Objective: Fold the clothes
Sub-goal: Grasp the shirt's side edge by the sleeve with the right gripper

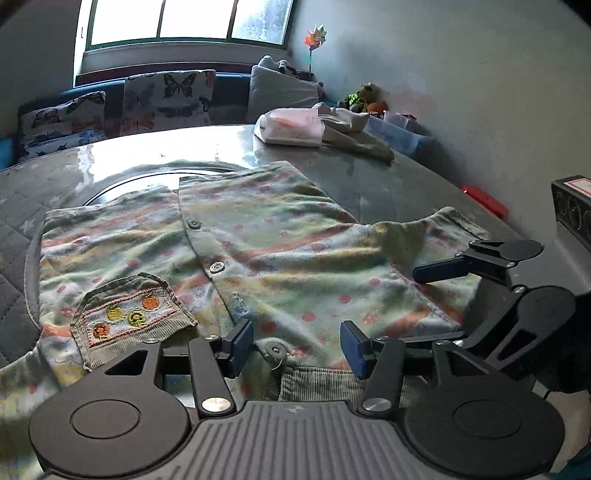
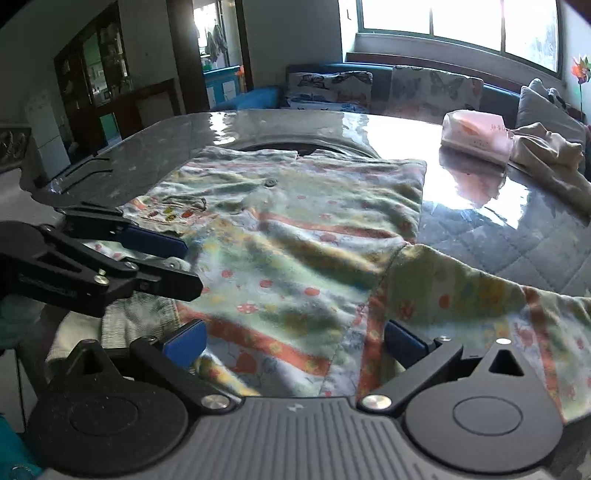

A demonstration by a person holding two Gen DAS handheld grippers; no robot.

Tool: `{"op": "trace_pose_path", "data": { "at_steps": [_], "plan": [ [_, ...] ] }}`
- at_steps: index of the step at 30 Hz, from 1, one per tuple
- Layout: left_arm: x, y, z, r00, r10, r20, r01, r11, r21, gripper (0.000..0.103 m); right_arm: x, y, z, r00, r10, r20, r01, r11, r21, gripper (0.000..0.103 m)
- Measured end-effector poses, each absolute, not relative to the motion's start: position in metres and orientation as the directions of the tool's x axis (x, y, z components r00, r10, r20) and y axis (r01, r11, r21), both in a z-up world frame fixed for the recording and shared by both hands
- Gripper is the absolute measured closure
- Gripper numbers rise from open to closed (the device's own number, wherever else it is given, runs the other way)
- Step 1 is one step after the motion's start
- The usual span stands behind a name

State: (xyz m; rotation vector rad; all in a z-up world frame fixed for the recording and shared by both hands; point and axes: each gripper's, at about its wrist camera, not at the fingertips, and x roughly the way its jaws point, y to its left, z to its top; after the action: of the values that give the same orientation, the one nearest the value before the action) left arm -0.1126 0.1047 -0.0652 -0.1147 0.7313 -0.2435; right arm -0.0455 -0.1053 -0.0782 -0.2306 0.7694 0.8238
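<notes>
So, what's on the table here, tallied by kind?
Patterned garments: 1, the buttoned top
Beige cloths: 1
Pink-and-white packs: 1
Red items: 1, too small to identify
Total: 4

Daylight pours in through the window (image 1: 188, 18) behind the bench (image 1: 155, 147), leaving the room itself rather dim. The panes are blown out to white, and strong glare spreads across the glossy bench top (image 2: 406, 129) in both views. The fisheye lenses bend straight lines and darken the corners. Fabric close to the cameras looks soft and slightly blurred.
</notes>
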Motion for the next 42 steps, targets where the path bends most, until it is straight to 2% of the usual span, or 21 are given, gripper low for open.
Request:
{"op": "trace_pose_path", "data": {
  "at_steps": [7, 11, 16, 21, 23, 29, 37, 41, 42],
  "plan": [
    [-0.113, 0.100, -0.053, 0.743, -0.249, -0.621, 0.178, 0.968, -0.176, 0.043, -0.031, -0.140, -0.072, 0.513, 0.523, -0.681, -0.638, 0.762, 0.105, 0.000],
    [-0.114, 0.087, -0.050, 0.744, -0.250, -0.620, 0.203, 0.968, -0.147, 0.034, -0.019, -0.176, -0.071, 0.596, 0.446, -0.668, -0.523, 0.846, 0.098, 0.000],
    [-0.114, 0.070, -0.047, 0.741, -0.270, -0.615, 0.245, 0.961, -0.127, 0.029, -0.003, -0.222, -0.067, 0.688, 0.339, -0.642, -0.376, 0.923, 0.084, 0.000],
    [-0.114, 0.055, -0.049, 0.731, -0.276, -0.624, 0.266, 0.957, -0.112, 0.027, 0.019, -0.265, -0.071, 0.730, 0.229, -0.644, -0.217, 0.971, 0.100, 0.007],
    [-0.114, 0.050, -0.049, 0.729, -0.278, -0.626, 0.274, 0.956, -0.106, 0.022, 0.024, -0.278, -0.072, 0.739, 0.199, -0.644, -0.169, 0.980, 0.108, 0.010],
    [-0.116, 0.035, -0.050, 0.720, -0.293, -0.629, 0.310, 0.947, -0.087, 0.021, 0.032, -0.301, -0.081, 0.729, 0.174, -0.662, -0.116, 0.985, 0.131, 0.029],
    [-0.117, 0.025, -0.054, 0.706, -0.302, -0.640, 0.329, 0.941, -0.081, 0.018, 0.032, -0.301, -0.082, 0.737, 0.146, -0.660, -0.098, 0.989, 0.110, 0.047],
    [-0.118, 0.020, -0.055, 0.701, -0.313, -0.641, 0.343, 0.936, -0.082, 0.018, 0.032, -0.303, -0.081, 0.739, 0.136, -0.659, -0.085, 0.990, 0.109, 0.066],
    [-0.119, 0.019, -0.055, 0.700, -0.315, -0.641, 0.345, 0.935, -0.083, 0.018, 0.033, -0.304, -0.081, 0.740, 0.136, -0.659, -0.080, 0.990, 0.115, 0.067]
  ]
}}
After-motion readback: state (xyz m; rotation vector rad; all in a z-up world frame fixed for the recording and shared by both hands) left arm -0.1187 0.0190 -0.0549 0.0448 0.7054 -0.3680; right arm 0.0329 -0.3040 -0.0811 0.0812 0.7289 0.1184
